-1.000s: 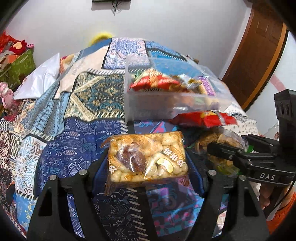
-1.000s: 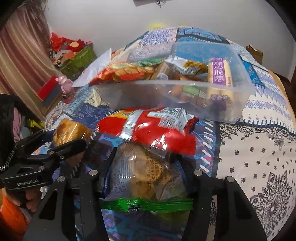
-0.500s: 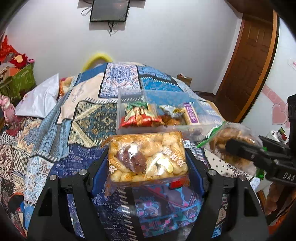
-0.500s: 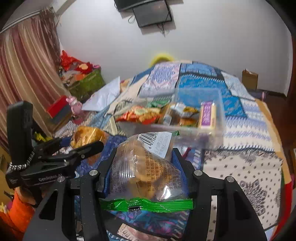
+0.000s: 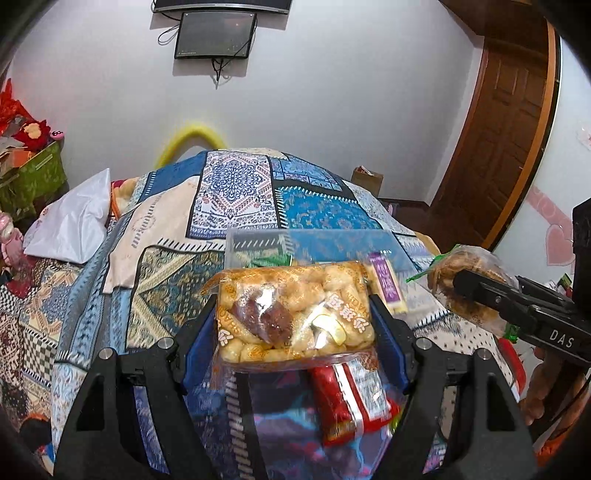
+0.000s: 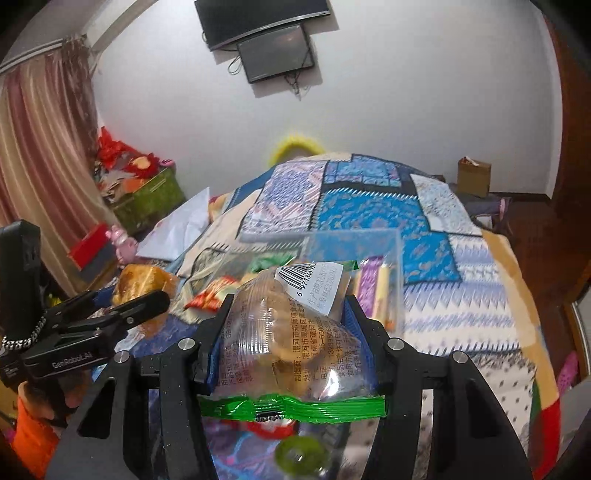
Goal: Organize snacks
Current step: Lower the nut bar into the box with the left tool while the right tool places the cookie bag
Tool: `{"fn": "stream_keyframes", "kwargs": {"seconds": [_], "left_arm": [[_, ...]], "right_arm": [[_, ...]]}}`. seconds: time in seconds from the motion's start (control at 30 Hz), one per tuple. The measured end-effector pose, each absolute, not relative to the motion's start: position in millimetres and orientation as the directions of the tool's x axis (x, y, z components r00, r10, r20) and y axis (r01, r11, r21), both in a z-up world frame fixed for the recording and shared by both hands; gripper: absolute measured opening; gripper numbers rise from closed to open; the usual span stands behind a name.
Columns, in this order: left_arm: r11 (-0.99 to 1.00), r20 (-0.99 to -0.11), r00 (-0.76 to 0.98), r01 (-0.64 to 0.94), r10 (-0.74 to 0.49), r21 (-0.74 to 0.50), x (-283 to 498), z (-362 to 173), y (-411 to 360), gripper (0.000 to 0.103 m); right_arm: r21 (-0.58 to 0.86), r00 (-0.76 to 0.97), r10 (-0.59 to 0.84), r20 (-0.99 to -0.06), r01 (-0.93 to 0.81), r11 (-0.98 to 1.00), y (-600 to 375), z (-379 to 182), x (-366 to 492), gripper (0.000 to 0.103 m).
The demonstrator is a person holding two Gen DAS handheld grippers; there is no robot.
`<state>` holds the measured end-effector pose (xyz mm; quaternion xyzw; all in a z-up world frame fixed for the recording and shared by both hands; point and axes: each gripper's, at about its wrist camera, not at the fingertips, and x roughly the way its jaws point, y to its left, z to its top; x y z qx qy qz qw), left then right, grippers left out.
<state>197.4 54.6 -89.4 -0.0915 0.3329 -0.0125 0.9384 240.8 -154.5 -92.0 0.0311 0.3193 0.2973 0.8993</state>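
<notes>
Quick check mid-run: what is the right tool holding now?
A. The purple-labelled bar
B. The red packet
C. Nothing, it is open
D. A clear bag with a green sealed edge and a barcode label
D: in the right wrist view the right tool is shut on the clear bag, green seal toward the camera and barcode label at the far end; the red packet lies on the bed below the left tool.

A home bedroom: patchwork-quilted bed (image 5: pixel 236 199), white pillow (image 5: pixel 70 225), wall-mounted screen (image 5: pixel 215 35), wooden door (image 5: pixel 495 147), curtains (image 6: pixel 40 166).

Patchwork bed (image 5: pixel 236 192) w/ clear snack bin (image 5: pixel 332 242), red pkt (image 5: pixel 351 395), white pillow (image 5: pixel 74 225)
</notes>
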Motion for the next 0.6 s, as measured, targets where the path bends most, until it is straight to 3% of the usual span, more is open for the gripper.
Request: {"fn": "stream_keyframes", "kwargs": {"seconds": [0.6], "left_arm": [[0.983,-0.695,0.714,-0.063,-0.077,-0.174,298.1,-129.3,66.9,0.075]], "right_arm": [[0.252,0.605,0.521,-0.602,-0.475,0.843,-126.8,-112.7,320.7,0.052]]}}
